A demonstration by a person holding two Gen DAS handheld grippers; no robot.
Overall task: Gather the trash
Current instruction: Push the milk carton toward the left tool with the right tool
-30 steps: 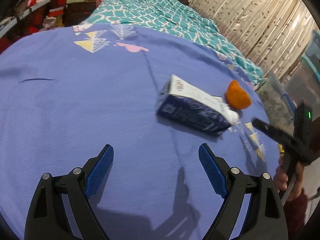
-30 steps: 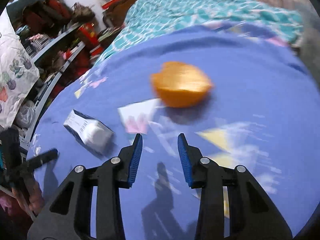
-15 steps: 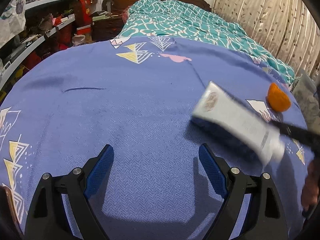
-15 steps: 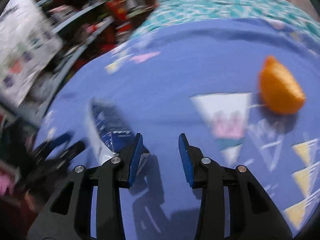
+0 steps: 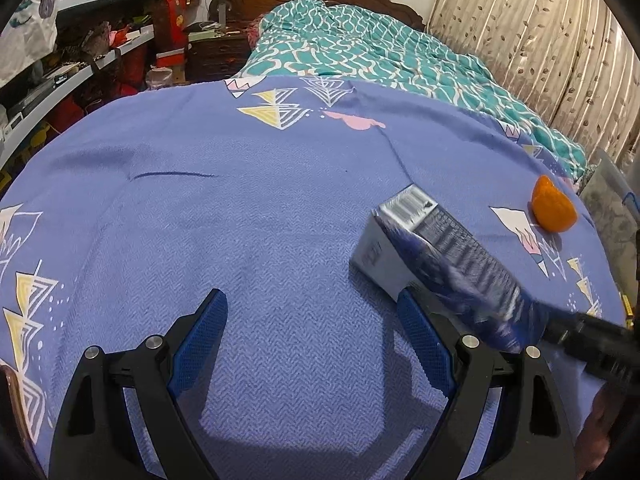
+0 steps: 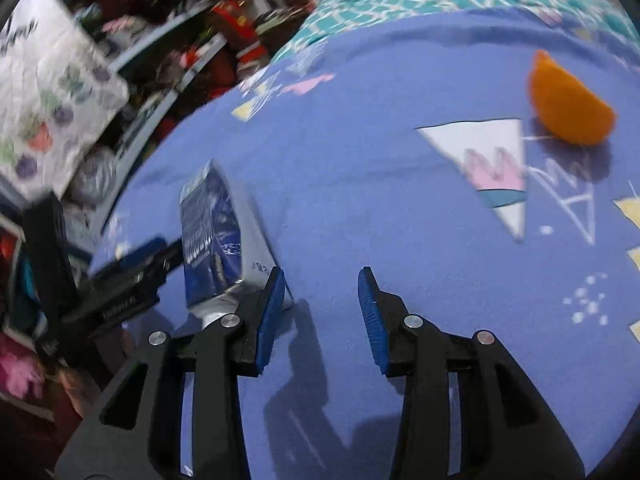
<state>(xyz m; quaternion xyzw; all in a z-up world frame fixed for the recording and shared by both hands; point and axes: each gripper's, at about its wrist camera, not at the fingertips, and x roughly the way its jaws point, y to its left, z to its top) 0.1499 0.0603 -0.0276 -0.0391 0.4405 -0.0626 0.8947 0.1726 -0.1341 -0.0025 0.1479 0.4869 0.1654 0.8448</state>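
Note:
A blue and white carton (image 5: pixel 444 264) lies on the purple bedspread (image 5: pixel 248 208), just ahead of my left gripper's right finger. In the right wrist view the carton (image 6: pixel 214 236) sits left of my right gripper's left finger, touching or nearly touching it. An orange peel (image 5: pixel 554 210) lies farther right; it also shows in the right wrist view (image 6: pixel 568 106), far right. My left gripper (image 5: pixel 312 340) is open wide and empty. My right gripper (image 6: pixel 320 308) is open and empty; in the left wrist view only its black body (image 5: pixel 588 340) shows, reaching the carton's near end.
A teal patterned quilt (image 5: pixel 380 52) is bunched at the head of the bed. Cluttered shelves (image 5: pixel 80 60) run along the left. Curtains (image 5: pixel 540 40) hang on the right. A clear plastic bin (image 5: pixel 608 200) stands past the bed's right edge.
Both grippers swung left. The right gripper moved from facing the orange peel to beside the carton. The carton has tipped or rolled onto another face and sits closer to my left gripper.

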